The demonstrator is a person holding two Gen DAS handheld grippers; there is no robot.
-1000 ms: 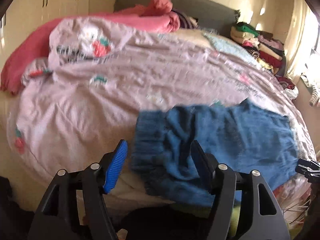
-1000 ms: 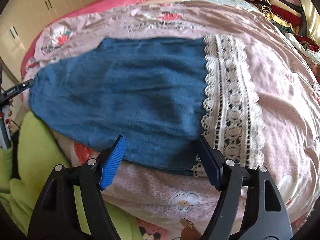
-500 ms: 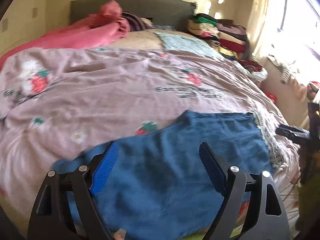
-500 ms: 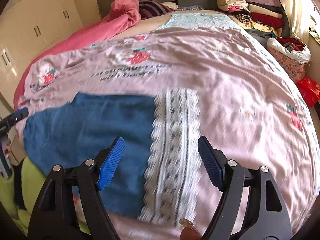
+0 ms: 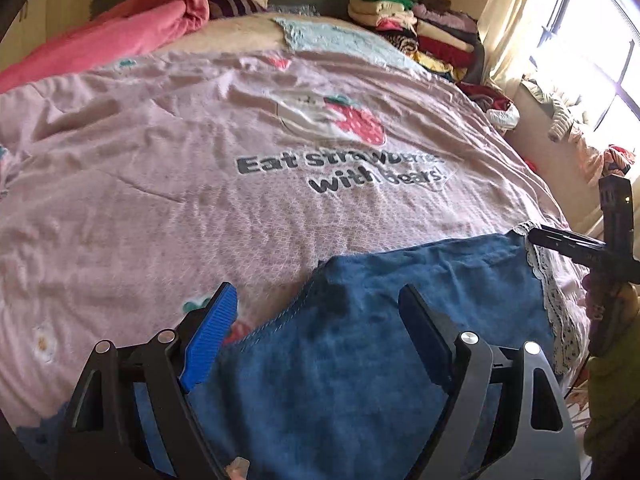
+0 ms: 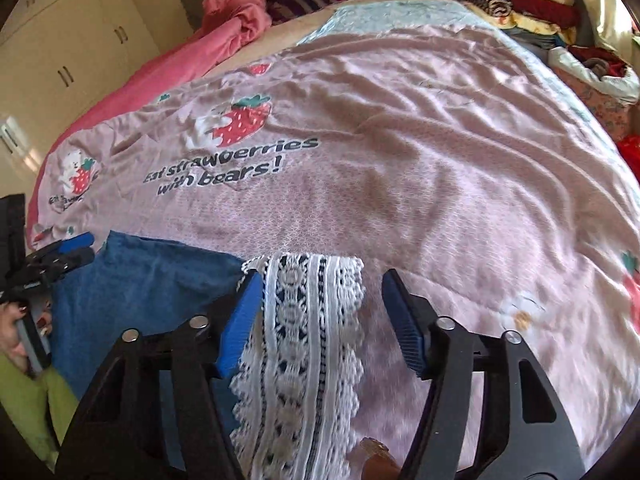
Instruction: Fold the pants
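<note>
The bed (image 5: 168,184) under a pink strawberry cover filled the room, with stacked clothes (image 5: 420,28) far behind my jaws. The blue pants (image 5: 360,360) lay flat just under the left gripper (image 5: 316,336), whose jaws stood wide apart and held nothing. The right gripper (image 6: 320,320) had just been closing, with the white lace hem (image 6: 308,320) between its jaws, but the pads did not press it yet. I judged that the folding was hardly begun: I saw no fold. The near part of the pants was hidden behind both grippers.
</note>
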